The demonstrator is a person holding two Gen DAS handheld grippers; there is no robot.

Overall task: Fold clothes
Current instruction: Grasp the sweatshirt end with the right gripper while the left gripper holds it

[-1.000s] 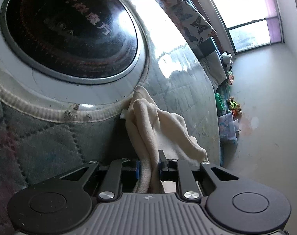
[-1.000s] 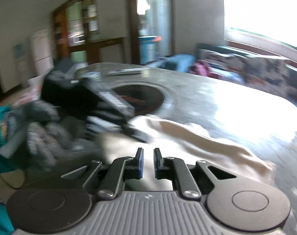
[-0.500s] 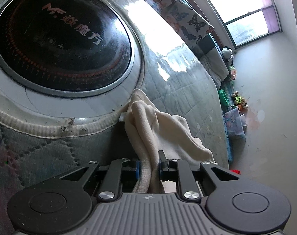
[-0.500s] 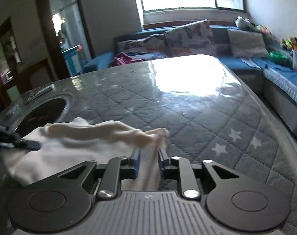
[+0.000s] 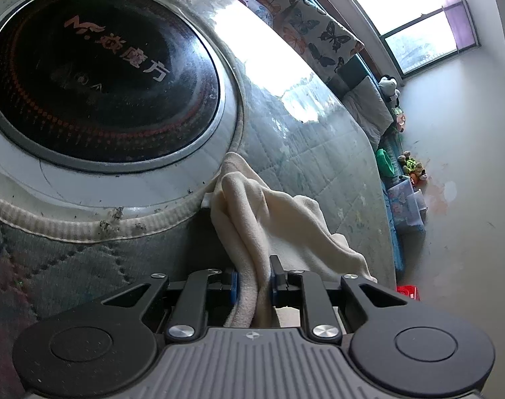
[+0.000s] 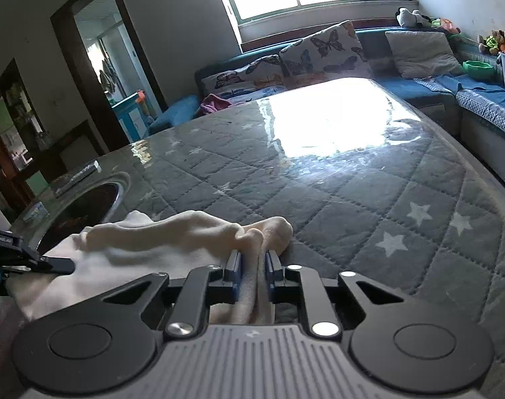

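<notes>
A cream garment [image 5: 252, 206] lies bunched on the quilted grey table cover [image 6: 352, 199], beside a round black cooktop [image 5: 96, 76] set into the table. My left gripper [image 5: 253, 276] is shut on one end of the garment, and the cloth runs up between its blue pads. In the right wrist view the garment [image 6: 172, 239] stretches from the left gripper's finger [image 6: 53, 264] to my right gripper [image 6: 253, 266]. The right jaws are closing on the other end, and a fold of cloth is pinched between the pads.
The table cover shines under a clear sheet. A remote-like bar [image 6: 82, 171] lies at the far edge by the cooktop [image 6: 82, 209]. A blue sofa [image 6: 451, 86] with butterfly cushions [image 6: 322, 53] and toys wraps round the table's far and right sides.
The right gripper swung away from the left hand to the garment's free end and took hold of it. The left gripper kept its grip, with its view rolled slightly.
</notes>
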